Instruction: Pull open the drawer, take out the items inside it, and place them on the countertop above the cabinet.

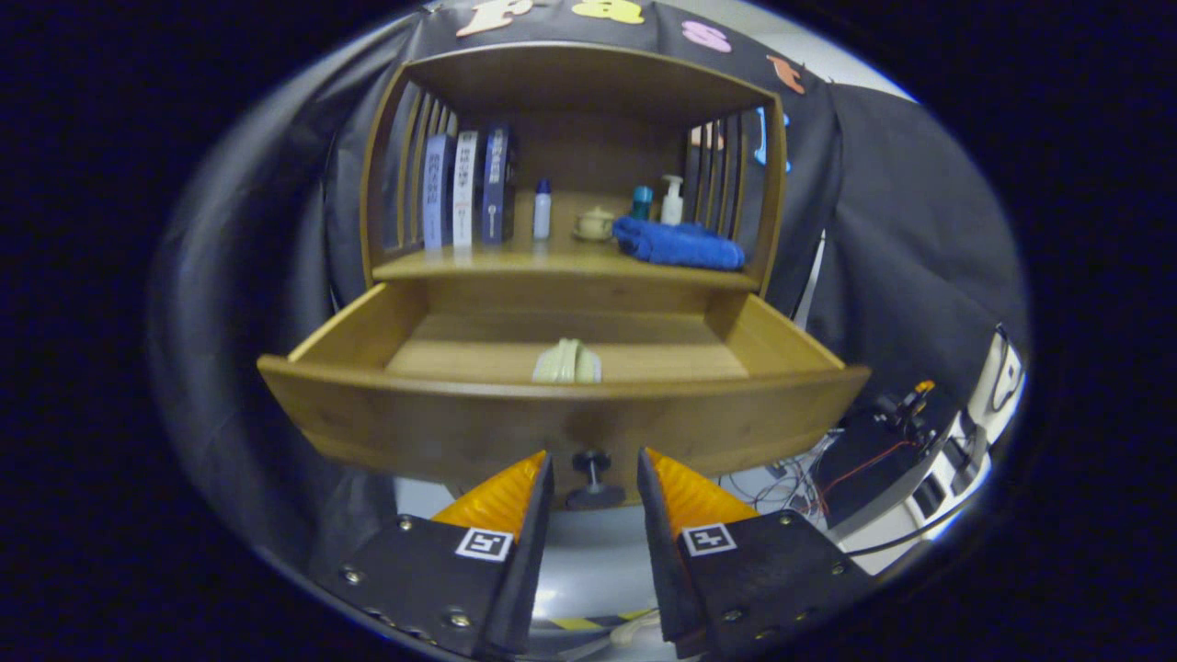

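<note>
Gripper view is showing the gripper (595, 478) sitting spread around the wooden drawer's (552, 418) dark knob (591, 460); the pale green soft bundle (567, 362) inside is looking light and squashy, so pinch its middle.

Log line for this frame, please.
drawer: pulled open | inside: one pale item near front | gripper: open, fingers either side of knob, not pressing | countertop: item not yet placed

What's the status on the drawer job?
Gripper open, fingers either side of the drawer knob, not pressing. Drawer pulled out. Pale item lying inside near the front. Nothing blocking it.
</note>
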